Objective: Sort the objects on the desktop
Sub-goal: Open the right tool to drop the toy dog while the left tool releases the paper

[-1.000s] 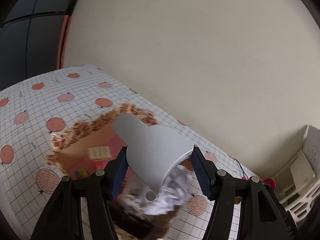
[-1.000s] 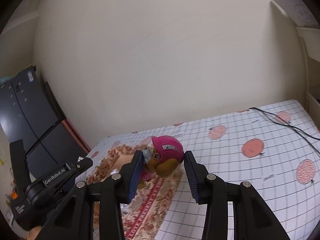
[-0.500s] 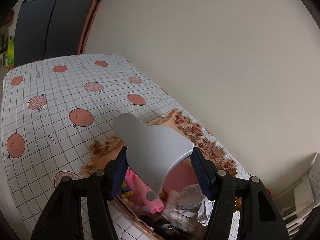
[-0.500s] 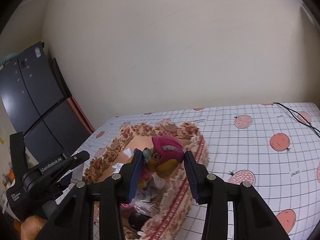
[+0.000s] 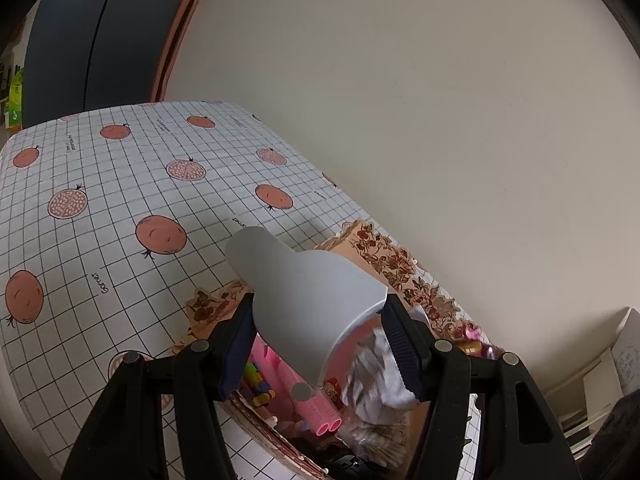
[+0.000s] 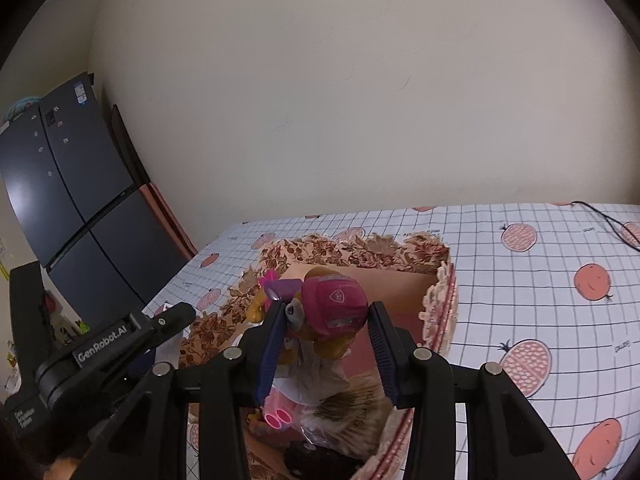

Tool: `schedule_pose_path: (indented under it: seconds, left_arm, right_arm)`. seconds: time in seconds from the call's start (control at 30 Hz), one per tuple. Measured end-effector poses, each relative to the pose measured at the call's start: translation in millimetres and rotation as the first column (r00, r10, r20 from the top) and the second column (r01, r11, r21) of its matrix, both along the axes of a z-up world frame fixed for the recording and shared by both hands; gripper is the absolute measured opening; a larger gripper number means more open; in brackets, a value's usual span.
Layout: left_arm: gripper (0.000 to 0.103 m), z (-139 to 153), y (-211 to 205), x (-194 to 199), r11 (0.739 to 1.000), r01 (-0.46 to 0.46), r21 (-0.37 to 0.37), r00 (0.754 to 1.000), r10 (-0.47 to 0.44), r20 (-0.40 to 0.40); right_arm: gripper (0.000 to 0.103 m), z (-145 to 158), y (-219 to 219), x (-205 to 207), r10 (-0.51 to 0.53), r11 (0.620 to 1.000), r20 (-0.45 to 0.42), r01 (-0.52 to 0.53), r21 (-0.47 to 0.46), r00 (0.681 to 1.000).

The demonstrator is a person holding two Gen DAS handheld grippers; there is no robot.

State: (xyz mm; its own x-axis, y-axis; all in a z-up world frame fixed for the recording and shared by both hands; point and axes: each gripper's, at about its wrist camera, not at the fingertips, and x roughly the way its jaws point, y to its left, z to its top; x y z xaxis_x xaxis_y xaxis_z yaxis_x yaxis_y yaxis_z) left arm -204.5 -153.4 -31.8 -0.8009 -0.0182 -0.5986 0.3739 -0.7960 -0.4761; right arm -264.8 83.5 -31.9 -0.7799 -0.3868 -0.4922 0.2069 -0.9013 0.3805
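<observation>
Two grippers are at work over one box. Nearest in the left wrist view, the left gripper [image 5: 318, 344] is clenched on a grey nozzle-shaped part [image 5: 308, 300], its blue pads pressing the wide end from both sides while the narrow end points away toward the far left. Nearest in the right wrist view, the right gripper [image 6: 326, 350] is clenched on a toy dog [image 6: 328, 316] with a pink helmet, one pad on each side of the head. Just below both grippers stands the floral box [image 6: 438, 304], open at the top. Inside it lie pink hair rollers [image 5: 318, 410], coloured markers [image 5: 256, 384], a crumpled white thing [image 5: 380, 372] and a dark object at the near end that I cannot identify. The box rests on the tabletop [image 5: 120, 184], which is covered by a white checked cloth with red fruit prints. A black cable [image 6: 608, 220] lies on the cloth at the far right. Beyond the tabletop are a plain cream wall [image 6: 340, 100] and, at the far left, a dark fridge [image 6: 68, 184].
</observation>
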Motion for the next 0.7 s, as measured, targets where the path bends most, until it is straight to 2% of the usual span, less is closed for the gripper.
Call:
schedule_pose_path:
  seconds: [0.33, 0.7]
  left_arm:
    - [0.064, -11.6, 4.7, -10.3, 1.0, 0.025, 0.005, 0.999, -0.025, 0.03]
    - [0.064, -21.0, 7.6, -16.5, 1.0, 0.025, 0.011, 0.997, -0.026, 0.079]
  right_arm:
    - [0.046, -10.0, -6.1, -21.3, -0.002, 1.0, 0.06, 0.001, 0.018, 0.998]
    - [0.046, -8.8, -7.4, -20.5, 0.004, 0.999, 0.069, -0.007, 0.044, 0.998]
